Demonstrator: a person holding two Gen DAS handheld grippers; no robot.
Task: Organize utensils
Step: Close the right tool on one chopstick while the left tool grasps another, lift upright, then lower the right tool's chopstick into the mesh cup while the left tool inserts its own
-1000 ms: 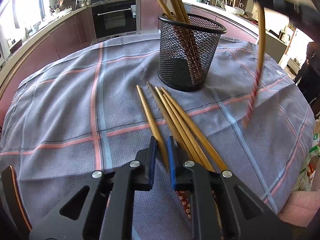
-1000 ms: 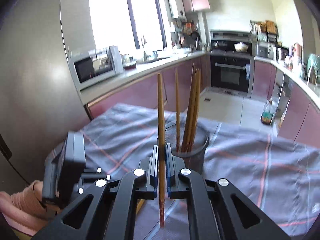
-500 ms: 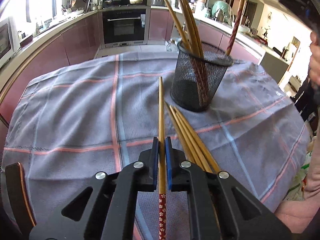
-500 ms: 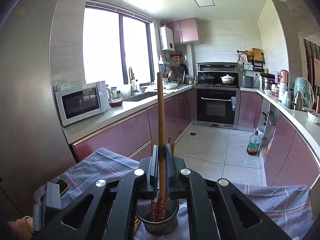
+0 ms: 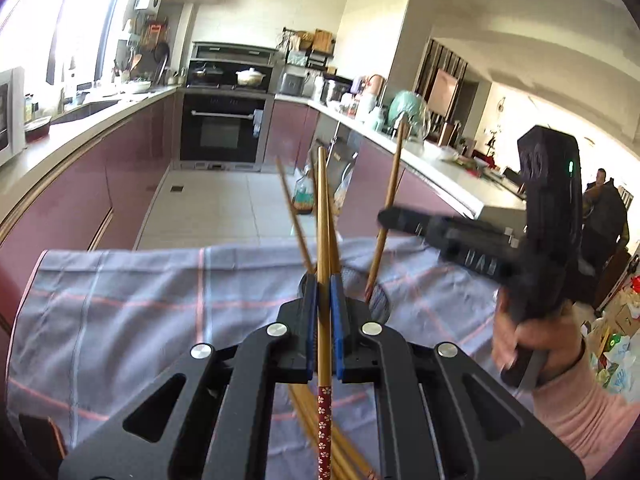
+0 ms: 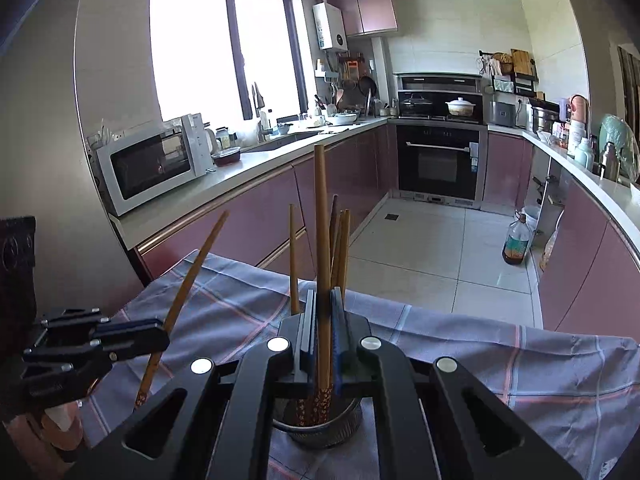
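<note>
My left gripper (image 5: 324, 300) is shut on a wooden chopstick (image 5: 322, 216) with a red flowered end, lifted off the table and pointing up. Loose chopsticks (image 5: 320, 436) lie on the cloth below it. My right gripper (image 6: 323, 312) is shut on another chopstick (image 6: 321, 216), held upright with its red end inside the black mesh cup (image 6: 320, 432), which holds several chopsticks. In the left wrist view the right gripper (image 5: 394, 216) grips its chopstick (image 5: 394, 184) above the cup (image 5: 378, 300). In the right wrist view the left gripper (image 6: 158, 334) holds its tilted chopstick (image 6: 192, 272).
A grey checked cloth (image 5: 140, 300) covers the round table. A phone (image 5: 40, 436) lies at the table's left edge. Kitchen counters, an oven (image 5: 222, 132) and a microwave (image 6: 152, 164) stand beyond the table. A person's hand (image 5: 532, 340) holds the right gripper.
My left gripper has lifted its chopstick off the table and tilted it upward. My right gripper has lowered its chopstick's red end deeper into the mesh cup.
</note>
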